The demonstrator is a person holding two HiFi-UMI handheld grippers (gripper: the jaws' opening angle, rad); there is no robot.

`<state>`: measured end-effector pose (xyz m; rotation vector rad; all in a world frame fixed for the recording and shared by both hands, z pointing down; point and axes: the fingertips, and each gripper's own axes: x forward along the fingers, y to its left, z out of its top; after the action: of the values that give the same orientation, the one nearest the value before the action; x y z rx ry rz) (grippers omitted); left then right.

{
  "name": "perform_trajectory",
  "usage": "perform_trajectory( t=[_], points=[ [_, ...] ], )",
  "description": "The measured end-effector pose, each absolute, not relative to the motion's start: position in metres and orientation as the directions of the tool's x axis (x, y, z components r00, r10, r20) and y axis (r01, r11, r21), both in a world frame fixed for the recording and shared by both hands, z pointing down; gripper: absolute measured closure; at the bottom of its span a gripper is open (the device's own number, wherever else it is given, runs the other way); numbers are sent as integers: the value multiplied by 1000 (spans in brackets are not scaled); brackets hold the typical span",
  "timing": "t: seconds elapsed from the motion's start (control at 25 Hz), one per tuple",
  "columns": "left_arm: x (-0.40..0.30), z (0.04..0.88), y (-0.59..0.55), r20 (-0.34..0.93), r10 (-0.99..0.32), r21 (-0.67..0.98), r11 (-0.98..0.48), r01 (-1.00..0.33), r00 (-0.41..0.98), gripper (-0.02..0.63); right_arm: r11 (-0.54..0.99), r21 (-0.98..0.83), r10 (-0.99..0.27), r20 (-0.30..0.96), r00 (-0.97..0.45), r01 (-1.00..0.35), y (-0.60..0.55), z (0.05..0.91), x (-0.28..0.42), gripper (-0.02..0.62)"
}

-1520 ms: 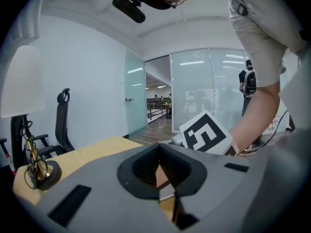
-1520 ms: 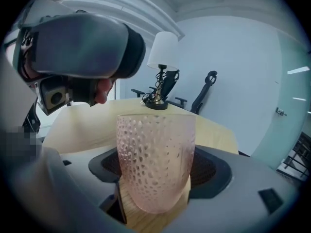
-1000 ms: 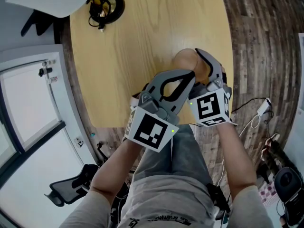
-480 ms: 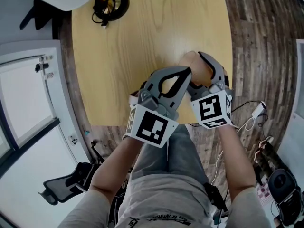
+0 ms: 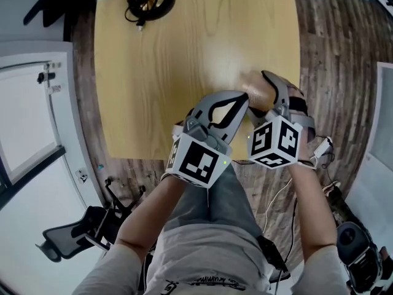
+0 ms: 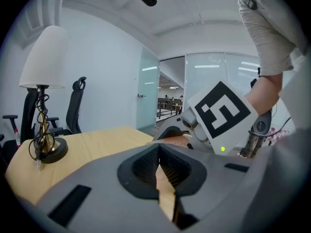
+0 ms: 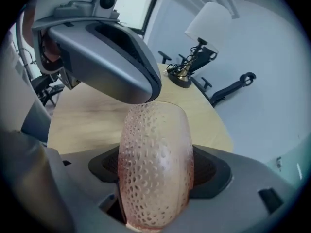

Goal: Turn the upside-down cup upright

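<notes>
Nearest the operator, at 6 o'clock in the head view, both forearms reach over the lap toward the table point(image 5: 153, 72).

Left gripper point(image 6: 159, 152): jaws clenched pad to pad, with nothing between them. Its tip points to 1 o'clock and sits just beside the cup point(image 5: 253, 90).

Right gripper point(image 7: 155, 176): jaws clamped on the cup, one pad on each side of its pink, dimpled wall. The cup is over the near right part of the table, at 3 o'clock from the left gripper's tip. Contact between cup and table cannot be determined.

At the far end of the table, at 11 o'clock from the grippers, stands a lamp point(image 6: 43, 57) with a white shade and a round dark base.
</notes>
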<state>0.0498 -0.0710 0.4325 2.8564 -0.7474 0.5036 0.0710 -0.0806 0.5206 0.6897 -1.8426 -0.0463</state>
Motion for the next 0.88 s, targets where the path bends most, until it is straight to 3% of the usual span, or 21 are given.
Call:
perform_trajectory(
  t=[0.36,0.64,0.76,0.88],
  points=[
    [31,444,-78,362,-464,94,-845,-527,809,598,889,436,-447,892,-62,-142,-81,533,68,213],
    [23,444,-86,364,-470,100,-838,-536,804,598,862,479,-499,860,106,165,-92,538,78,213],
    [23,446,-84,372,-466,101,-839,-534,803,598,860,478,-500,860,106,176,-92,539,78,213],
    [27,452,-81,384,-451,106,-845,-524,806,598,872,480,-486,872,56,96,-88,537,74,213]
  ],
)
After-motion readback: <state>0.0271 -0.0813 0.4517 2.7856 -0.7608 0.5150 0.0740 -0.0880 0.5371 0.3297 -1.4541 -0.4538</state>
